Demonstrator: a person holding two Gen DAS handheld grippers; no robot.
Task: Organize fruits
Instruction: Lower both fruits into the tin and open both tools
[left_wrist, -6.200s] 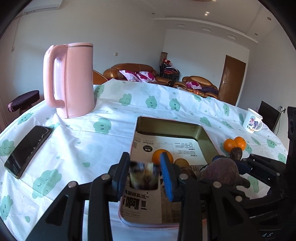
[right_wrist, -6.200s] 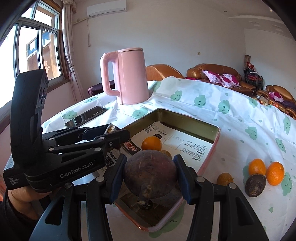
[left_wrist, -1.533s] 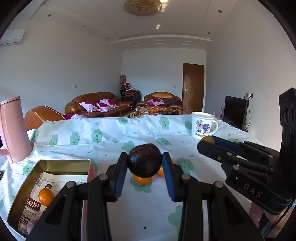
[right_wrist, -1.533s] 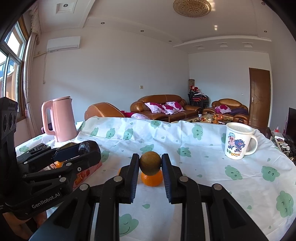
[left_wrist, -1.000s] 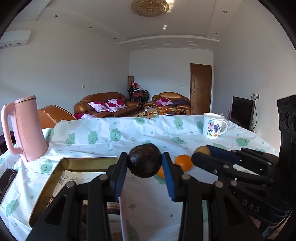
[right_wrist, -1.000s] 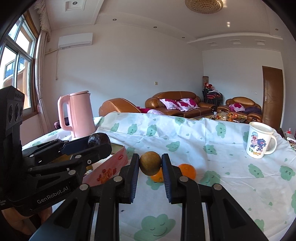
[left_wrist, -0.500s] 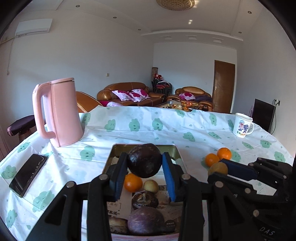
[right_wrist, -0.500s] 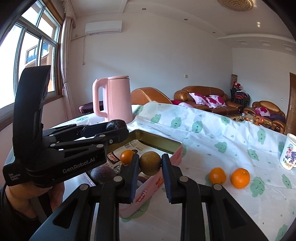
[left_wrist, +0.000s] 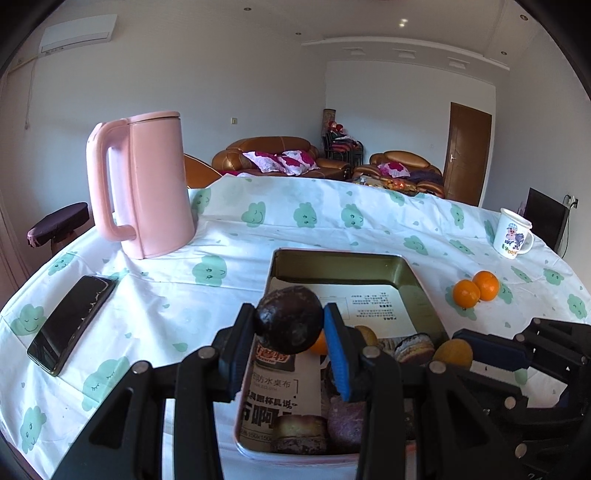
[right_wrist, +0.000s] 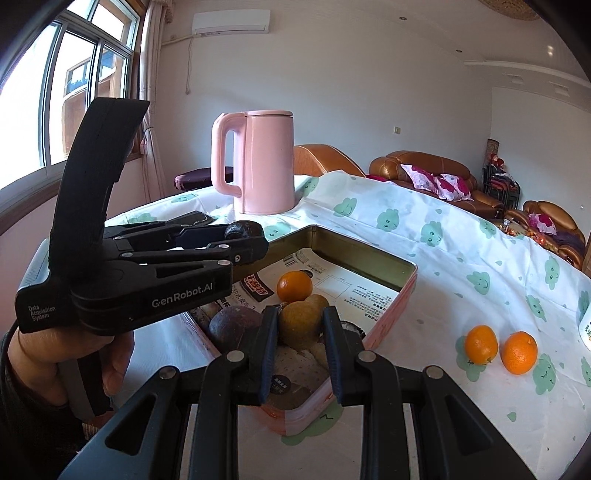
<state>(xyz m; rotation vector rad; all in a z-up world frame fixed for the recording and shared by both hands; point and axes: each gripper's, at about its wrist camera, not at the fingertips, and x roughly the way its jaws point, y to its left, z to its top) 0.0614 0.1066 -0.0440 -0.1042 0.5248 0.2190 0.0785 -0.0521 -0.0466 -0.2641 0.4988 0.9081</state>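
My left gripper (left_wrist: 290, 326) is shut on a dark brown round fruit (left_wrist: 289, 324), held above the near left part of the pink metal tin (left_wrist: 341, 258). My right gripper (right_wrist: 300, 325) is shut on a small olive-brown fruit (right_wrist: 299, 324) over the tin's (right_wrist: 400, 291) near end. Lined with printed paper, the tin holds an orange (right_wrist: 294, 286), a purple fruit (right_wrist: 232, 325) and several other fruits. Two oranges (right_wrist: 500, 347) lie on the tablecloth to the right of the tin. The left gripper also shows in the right wrist view (right_wrist: 243, 236), held by a hand.
A pink kettle (left_wrist: 142, 184) stands behind the tin on the left. A black phone (left_wrist: 72, 323) lies at the table's left edge. A white cartoon mug (left_wrist: 513, 238) stands far right. The cloud-print tablecloth (left_wrist: 314, 221) covers the round table; sofas stand beyond it.
Both grippers have swung left from the loose oranges to over the tin and dropped slightly, each still holding its fruit. The kettle and phone came into view.
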